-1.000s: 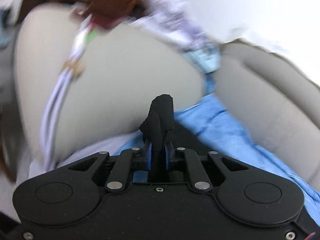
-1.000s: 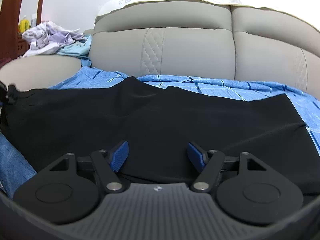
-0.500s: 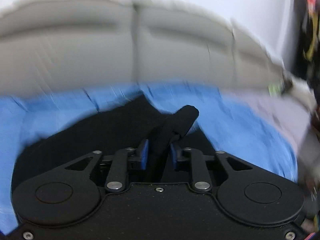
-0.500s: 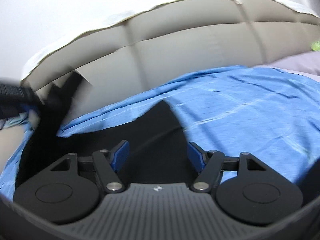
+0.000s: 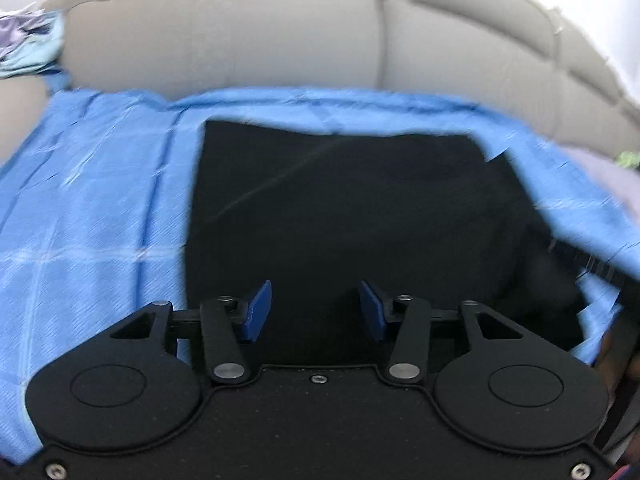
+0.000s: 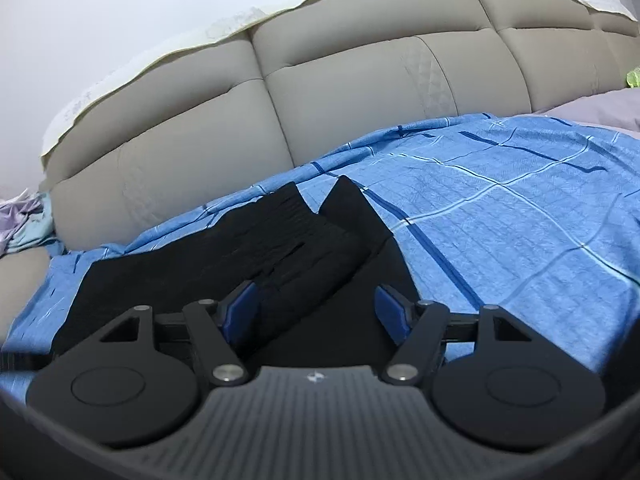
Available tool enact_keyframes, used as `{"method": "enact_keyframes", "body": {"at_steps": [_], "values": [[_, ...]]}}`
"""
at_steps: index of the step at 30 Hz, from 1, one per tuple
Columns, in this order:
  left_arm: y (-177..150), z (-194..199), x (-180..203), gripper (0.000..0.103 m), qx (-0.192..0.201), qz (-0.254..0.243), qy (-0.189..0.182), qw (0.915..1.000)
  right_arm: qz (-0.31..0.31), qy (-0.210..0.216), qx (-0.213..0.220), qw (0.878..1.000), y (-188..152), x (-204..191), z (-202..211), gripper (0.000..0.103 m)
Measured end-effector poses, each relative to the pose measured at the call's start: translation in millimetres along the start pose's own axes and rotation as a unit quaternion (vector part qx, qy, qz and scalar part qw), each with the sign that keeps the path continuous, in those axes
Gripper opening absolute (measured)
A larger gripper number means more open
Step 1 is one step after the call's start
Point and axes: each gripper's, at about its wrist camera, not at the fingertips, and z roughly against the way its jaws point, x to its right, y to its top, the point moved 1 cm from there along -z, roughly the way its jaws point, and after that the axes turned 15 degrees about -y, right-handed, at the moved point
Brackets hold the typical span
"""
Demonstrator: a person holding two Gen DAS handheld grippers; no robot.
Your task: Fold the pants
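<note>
Black pants [image 5: 352,216] lie folded on a blue checked sheet [image 5: 92,208] covering the sofa [image 6: 360,80] seat, close to its grey backrest; the left tool [image 5: 316,306] and right tool [image 6: 316,306] hover above the fabric, each with fingers spread wide, gripping nothing

Pants [image 5: 352,216]: plain black, no print. Sheet [image 6: 500,216]: bright blue, checked with thin white and darker blue lines. Sofa back [image 6: 360,92]: grey-beige, one quilted diamond panel. Left tool [image 5: 316,312] and right tool [image 6: 316,312]: black bodies, blue pads [image 6: 394,312]
</note>
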Motion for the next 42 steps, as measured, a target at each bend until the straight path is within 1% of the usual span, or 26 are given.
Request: {"method": "enact_keyframes", "body": {"at_steps": [2, 3, 5, 7, 10, 11, 13, 14, 15, 17, 18, 20, 21, 23, 25, 26, 28, 30, 31, 32, 33, 34, 35, 36, 39, 42], "values": [[-10.5, -0.1, -8.9, 0.047, -0.004, 0.010, 0.012, 0.9999, 0.005, -0.008, -0.002, 1.000, 4.8, -8.5, -11.9, 0.079], [-14.3, 2.4, -13.1, 0.047, 0.006, 0.018, 0.006, 0.9998, 0.013, -0.012, -0.001, 1.000, 8.0, -14.0, -18.1, 0.079], [-17.2, 4.4, -16.8, 0.047, 0.010, 0.029, 0.001, 0.9995, 0.030, -0.026, -0.002, 0.999, 12.4, -23.2, -28.9, 0.079], [-17.6, 2.0, -18.2, 0.047, 0.014, 0.030, 0.002, 0.9994, 0.045, -0.047, 0.010, 0.998, 16.8, -30.7, -30.1, 0.079], [-21.8, -0.2, -17.5, 0.047, 0.018, 0.021, 0.003, 0.9996, 0.076, -0.058, 0.030, 0.995, 19.5, -39.9, -29.0, 0.079], [-23.3, -0.8, -18.6, 0.047, 0.020, 0.019, 0.002, 0.9996, 0.084, -0.061, 0.023, 0.994, 19.4, -41.1, -31.7, 0.079], [-25.4, 4.3, -14.6, 0.047, 0.023, 0.019, -0.001, 0.9996, 0.086, -0.067, -0.014, 0.994, 19.2, -39.2, -42.8, 0.080], [-25.8, 4.5, -15.2, 0.047, 0.024, 0.020, -0.001, 0.9995, 0.080, -0.060, -0.024, 0.995, 19.3, -36.2, -45.2, 0.083], [-26.2, 4.9, -15.1, 0.047, 0.024, 0.019, -0.001, 0.9995, 0.075, -0.056, -0.029, 0.995, 20.4, -35.5, -45.0, 0.077], [-28.4, 5.8, -15.1, 0.048, 0.026, 0.017, 0.001, 0.9995, 0.086, -0.034, -0.036, 0.995, 20.4, -41.2, -38.3, 0.077], [-29.5, 6.7, -14.8, 0.048, 0.026, 0.015, 0.003, 0.9995, 0.104, -0.015, -0.029, 0.994, 18.4, -46.6, -31.8, 0.077], [-32.1, 8.5, -15.8, 0.048, 0.027, 0.011, 0.011, 0.9995, 0.137, -0.006, -0.013, 0.990, 13.2, -56.0, -23.9, 0.074], [-32.8, 9.8, -16.6, 0.048, 0.027, 0.011, 0.013, 0.9995, 0.138, -0.010, -0.013, 0.990, 11.9, -56.2, -25.3, 0.071], [-33.6, 12.5, -18.6, 0.048, 0.027, 0.017, 0.012, 0.9994, 0.102, -0.048, -0.033, 0.993, 13.4, -47.9, -32.5, 0.065], [-34.2, 13.7, -19.5, 0.048, 0.028, 0.020, 0.011, 0.9993, 0.045, -0.042, -0.056, 0.997, 14.3, -33.5, -33.8, 0.067], [-34.5, 13.4, -19.1, 0.048, 0.029, 0.019, 0.012, 0.9994, 0.048, -0.045, -0.053, 0.996, 13.2, -33.6, -31.7, 0.068], [-34.7, 12.4, -17.0, 0.048, 0.028, 0.011, 0.015, 0.9994, 0.093, -0.039, -0.039, 0.994, 9.2, -43.7, -30.6, 0.072], [-34.4, 11.9, -15.9, 0.049, 0.027, 0.008, 0.017, 0.9994, 0.104, -0.002, -0.039, 0.994, 8.1, -48.7, -37.2, 0.080], [-34.2, 12.0, -16.1, 0.049, 0.027, 0.010, 0.016, 0.9994, 0.097, 0.006, -0.034, 0.995, 8.8, -48.9, -42.1, 0.079], [-33.8, 12.2, -16.7, 0.049, 0.028, 0.013, 0.014, 0.9994, 0.088, 0.009, -0.029, 0.996, 11.9, -48.2, -48.4, 0.073], [-33.3, 12.6, -17.3, 0.048, 0.029, 0.016, 0.011, 0.9994, 0.078, 0.003, -0.025, 0.997, 15.6, -46.8, -53.0, 0.053], [-32.7, 12.8, -18.1, 0.048, 0.028, 0.020, 0.009, 0.9994, 0.067, 0.007, -0.028, 0.997, 20.9, -45.2, -56.2, 0.047], [-32.4, 13.1, -18.5, 0.048, 0.028, 0.022, 0.009, 0.9993, 0.046, 0.018, -0.030, 0.998, 26.2, -41.7, -55.0, 0.032], [-32.5, 13.5, -18.4, 0.048, 0.027, 0.023, 0.009, 0.9993, 0.032, 0.021, -0.023, 0.999, 30.6, -39.0, -47.6, 0.023], [-33.7, 14.9, -16.2, 0.048, 0.018, 0.015, 0.011, 0.9997, 0.031, 0.002, 0.025, 0.999, 31.3, -40.8, -4.4, 0.021], [-36.2, 17.6, -12.8, 0.048, 0.007, 0.002, 0.008, 0.9999, 0.051, -0.035, 0.054, 0.997, 15.4, -43.7, 31.0, 0.021]]}}
